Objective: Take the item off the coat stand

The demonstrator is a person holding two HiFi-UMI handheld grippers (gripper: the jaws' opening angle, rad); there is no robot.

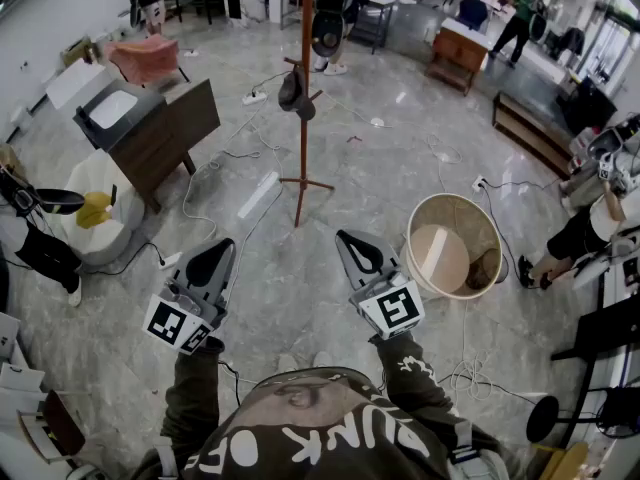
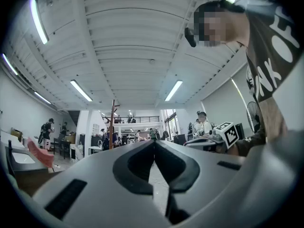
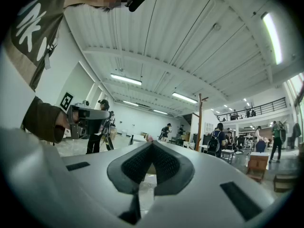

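A brown wooden coat stand (image 1: 305,88) rises from the marble floor ahead of me. A dark cap (image 1: 291,90) hangs on one of its side pegs, and a larger dark item (image 1: 328,23) hangs higher up. My left gripper (image 1: 222,248) and right gripper (image 1: 347,236) are held side by side, well short of the stand's feet. Both are shut with nothing between the jaws. The stand shows far off in the left gripper view (image 2: 112,125), past my left gripper (image 2: 154,142). It is also in the right gripper view (image 3: 199,122), beyond my right gripper (image 3: 152,144).
A round beige basket (image 1: 424,218) stands on the floor to the right of my right gripper. A dark wooden cabinet (image 1: 165,128) is at the left, with a white power strip (image 1: 258,194) and cables between it and the stand. A person (image 1: 590,218) stands at the right edge.
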